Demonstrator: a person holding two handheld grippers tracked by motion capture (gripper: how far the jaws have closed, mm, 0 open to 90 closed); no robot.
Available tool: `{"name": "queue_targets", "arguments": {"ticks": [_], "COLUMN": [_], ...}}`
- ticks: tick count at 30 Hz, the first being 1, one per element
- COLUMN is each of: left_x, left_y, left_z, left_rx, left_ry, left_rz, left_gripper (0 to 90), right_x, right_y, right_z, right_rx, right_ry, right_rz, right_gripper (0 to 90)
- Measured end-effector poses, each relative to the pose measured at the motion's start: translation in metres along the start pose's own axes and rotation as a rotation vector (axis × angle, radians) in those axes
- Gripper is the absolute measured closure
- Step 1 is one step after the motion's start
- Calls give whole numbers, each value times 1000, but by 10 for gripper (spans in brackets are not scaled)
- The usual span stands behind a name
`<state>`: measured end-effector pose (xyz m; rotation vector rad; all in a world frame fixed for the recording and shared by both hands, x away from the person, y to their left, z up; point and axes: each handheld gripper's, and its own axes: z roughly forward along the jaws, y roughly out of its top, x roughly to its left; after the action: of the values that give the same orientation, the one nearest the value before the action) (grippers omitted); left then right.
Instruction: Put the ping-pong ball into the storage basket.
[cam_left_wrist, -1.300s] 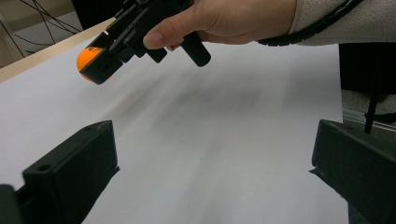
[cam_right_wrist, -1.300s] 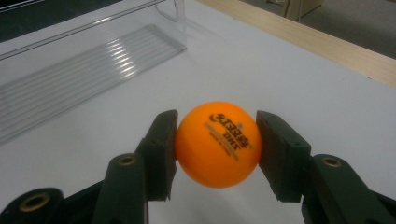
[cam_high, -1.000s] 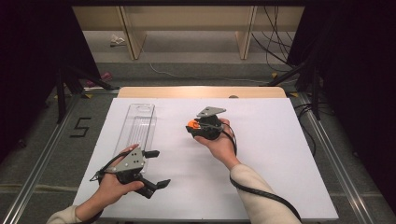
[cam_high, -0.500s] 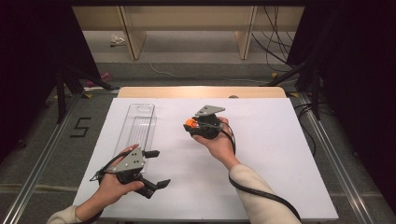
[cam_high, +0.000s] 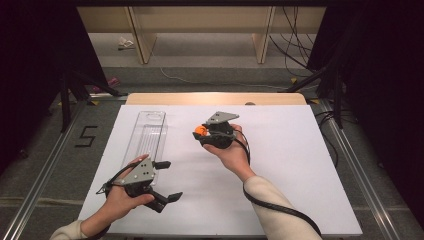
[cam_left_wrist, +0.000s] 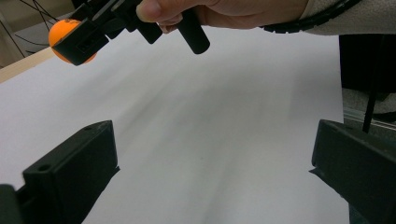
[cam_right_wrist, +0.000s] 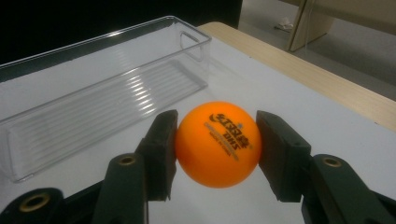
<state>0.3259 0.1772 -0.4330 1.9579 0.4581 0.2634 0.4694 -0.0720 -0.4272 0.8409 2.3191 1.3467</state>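
Note:
An orange ping-pong ball (cam_right_wrist: 218, 143) with black print is pinched between the two black jaws of my right gripper (cam_right_wrist: 216, 149), held above the white table. In the high view that ball (cam_high: 200, 130) sits at the left tip of the right gripper (cam_high: 201, 132), near the table's middle. The left gripper view catches the same ball (cam_left_wrist: 63, 35) at top left. A clear plastic tray (cam_high: 146, 138) lies lengthwise on the left part of the table, empty. My left gripper (cam_high: 170, 181) rests low at the front left, jaws wide apart with nothing between them.
A white sheet covers the table (cam_high: 290, 165); a wooden strip (cam_high: 215, 98) runs along its far edge. Metal rails flank both sides. A black cable (cam_high: 272, 207) trails from the right gripper along the forearm. The tray (cam_right_wrist: 93, 102) lies just left of the held ball.

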Motion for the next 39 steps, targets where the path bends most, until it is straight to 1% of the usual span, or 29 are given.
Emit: {"name": "queue_targets", "arguments": {"ticks": [20,29,39], "left_x": [0,0,-1], "left_y": [0,0,0], "left_z": [0,0,1], "left_rx": [6,7,6], "left_ry": [4,4,1], "left_rz": [6,8,8], "left_gripper": [0,1,2], "right_x": [10,14,22], "right_y": [8,10,13], "right_z": [-1,0,3], "right_rx": [-18,-20,-14], "right_ry": [26,44,79], "right_rz": [-20,-26,-38], "right_gripper": [515,514,515]}}
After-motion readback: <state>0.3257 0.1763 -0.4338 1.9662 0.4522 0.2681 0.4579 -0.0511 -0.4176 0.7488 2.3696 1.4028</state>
